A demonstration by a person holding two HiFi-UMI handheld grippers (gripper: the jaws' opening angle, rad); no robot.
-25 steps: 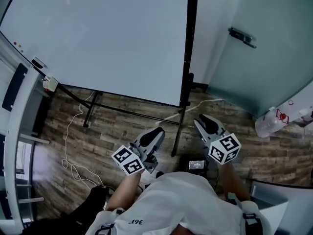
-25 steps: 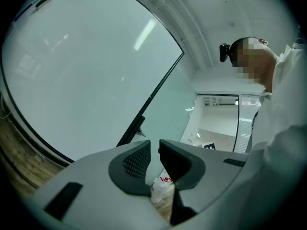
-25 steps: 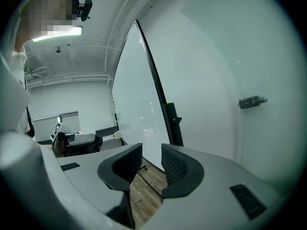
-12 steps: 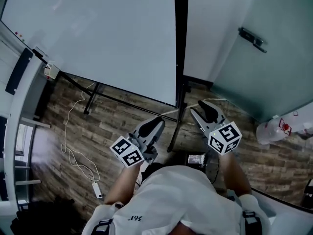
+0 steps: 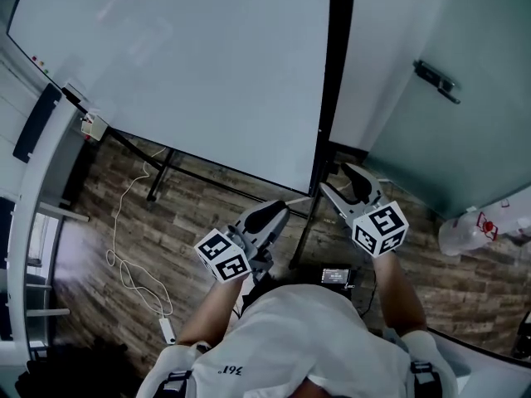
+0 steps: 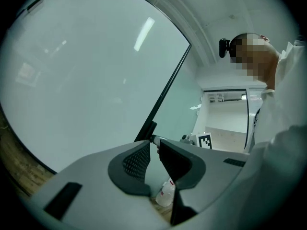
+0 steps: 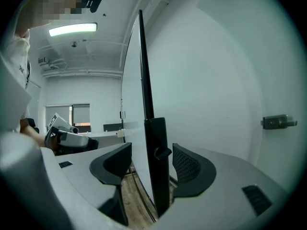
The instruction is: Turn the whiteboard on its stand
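Now the right tongs point(image 7: 152, 152) have just been spreading their jaws. They stand released around the black post point(image 7: 156, 186) of the stand, with the pads clear of it on either side. A small knob point(image 7: 163, 152) juts from the post at jaw height. Compared with a second ago, this pair sits closer to the board's lower right corner. The left tongs point(image 6: 155, 145), at 8 o'clock of the right pair in the head view, are drawn almost together on nothing. Beyond them the whiteboard point(image 5: 182, 65) fills the head view from 9 to 12 o'clock, upright, with the post along its right edge. I judge the turn not yet begun; the right pair looks lined up to clench the post or work the knob.
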